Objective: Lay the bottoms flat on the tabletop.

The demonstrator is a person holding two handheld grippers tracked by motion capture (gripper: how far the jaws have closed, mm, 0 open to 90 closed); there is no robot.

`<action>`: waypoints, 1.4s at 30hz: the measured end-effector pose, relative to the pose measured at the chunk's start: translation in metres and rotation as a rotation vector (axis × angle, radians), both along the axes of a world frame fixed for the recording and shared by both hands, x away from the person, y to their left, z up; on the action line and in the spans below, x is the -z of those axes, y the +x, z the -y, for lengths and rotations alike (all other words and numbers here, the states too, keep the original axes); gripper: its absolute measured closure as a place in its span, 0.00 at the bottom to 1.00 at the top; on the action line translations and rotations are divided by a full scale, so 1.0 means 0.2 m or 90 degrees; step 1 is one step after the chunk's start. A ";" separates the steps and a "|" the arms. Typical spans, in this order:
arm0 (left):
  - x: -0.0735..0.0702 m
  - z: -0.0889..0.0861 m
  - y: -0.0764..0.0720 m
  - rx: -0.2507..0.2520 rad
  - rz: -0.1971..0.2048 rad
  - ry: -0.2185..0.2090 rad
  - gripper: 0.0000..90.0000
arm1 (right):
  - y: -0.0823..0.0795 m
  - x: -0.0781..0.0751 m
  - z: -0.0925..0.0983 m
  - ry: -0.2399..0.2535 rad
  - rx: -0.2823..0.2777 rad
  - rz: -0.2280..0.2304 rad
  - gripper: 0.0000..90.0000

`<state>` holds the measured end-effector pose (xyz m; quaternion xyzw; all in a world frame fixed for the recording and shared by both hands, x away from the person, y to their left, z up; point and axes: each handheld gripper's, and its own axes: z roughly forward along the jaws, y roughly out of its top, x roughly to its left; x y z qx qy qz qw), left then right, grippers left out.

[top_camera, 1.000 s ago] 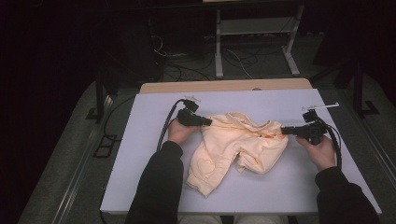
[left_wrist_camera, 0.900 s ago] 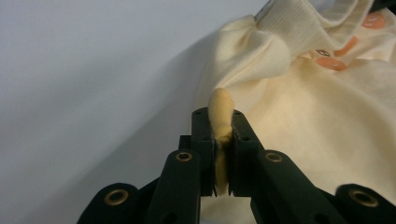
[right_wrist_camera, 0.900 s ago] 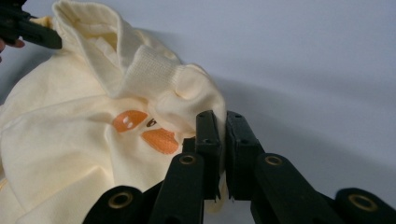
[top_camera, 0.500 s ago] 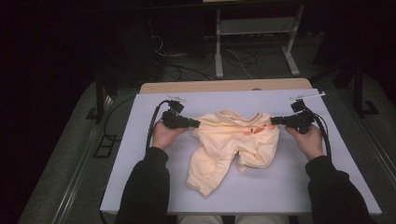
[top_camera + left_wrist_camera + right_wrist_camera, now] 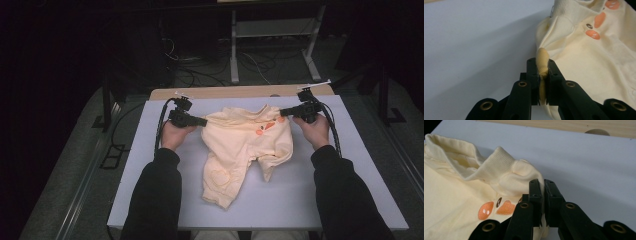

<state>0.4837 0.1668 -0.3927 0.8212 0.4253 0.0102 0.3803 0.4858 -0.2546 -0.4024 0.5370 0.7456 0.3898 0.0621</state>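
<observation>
Only close up: garment's metal snap

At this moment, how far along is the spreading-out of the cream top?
Done: both shoulders are gripped, the left gripper and the right gripper each shut on a pinch of the top. In hand: the collar end is held stretched between them. Left: the lower part lies crumpled and folded on the table, not yet flat.

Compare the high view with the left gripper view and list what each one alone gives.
High view alone: the whole cream garment spread on the white table, both forearms, and the right tool at its far corner.
Left gripper view alone: a snap button and a fabric fold pinched in the jaws.
Shared: the left tool shut on the garment, and orange prints.
</observation>
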 end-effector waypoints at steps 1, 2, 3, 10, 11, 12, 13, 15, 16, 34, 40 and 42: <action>0.00 0.01 0.02 -0.006 -0.004 0.001 0.91 | 0.01 0.00 0.00 0.000 0.004 -0.001 0.94; 0.00 0.01 0.03 -0.009 -0.007 0.003 0.91 | 0.02 -0.01 -0.01 -0.001 0.007 0.001 0.94; -0.01 0.01 0.05 -0.015 -0.009 0.003 0.91 | 0.03 -0.02 -0.01 -0.005 0.012 0.003 0.94; 0.04 -0.05 0.07 -0.053 -0.039 0.000 0.91 | 0.07 -0.04 -0.05 -0.029 0.005 0.020 0.93; 0.05 -0.06 0.07 -0.056 -0.045 -0.001 0.91 | 0.07 -0.04 -0.05 -0.037 0.001 0.018 0.94; 0.06 -0.07 0.07 -0.063 -0.049 -0.005 0.91 | 0.07 -0.02 -0.06 -0.045 -0.002 0.015 0.94; 0.08 -0.08 0.07 -0.067 -0.051 -0.009 0.91 | 0.07 -0.01 -0.06 -0.046 -0.002 0.005 0.94; 0.10 -0.09 0.07 -0.076 -0.058 -0.016 0.92 | 0.08 0.04 -0.07 -0.048 0.004 -0.021 0.94; 0.12 -0.09 0.07 -0.082 -0.059 -0.016 0.92 | 0.08 0.06 -0.07 -0.046 0.014 -0.034 0.94; 0.25 -0.02 0.13 -0.137 -0.056 0.015 0.90 | 0.13 0.19 -0.12 -0.039 0.083 -0.034 0.92; 0.22 -0.01 0.14 -0.161 -0.036 0.013 0.90 | 0.15 0.17 -0.15 -0.084 0.092 -0.010 0.93; 0.22 -0.01 0.14 -0.165 -0.026 0.016 0.90 | 0.16 0.15 -0.17 -0.104 0.098 0.001 0.93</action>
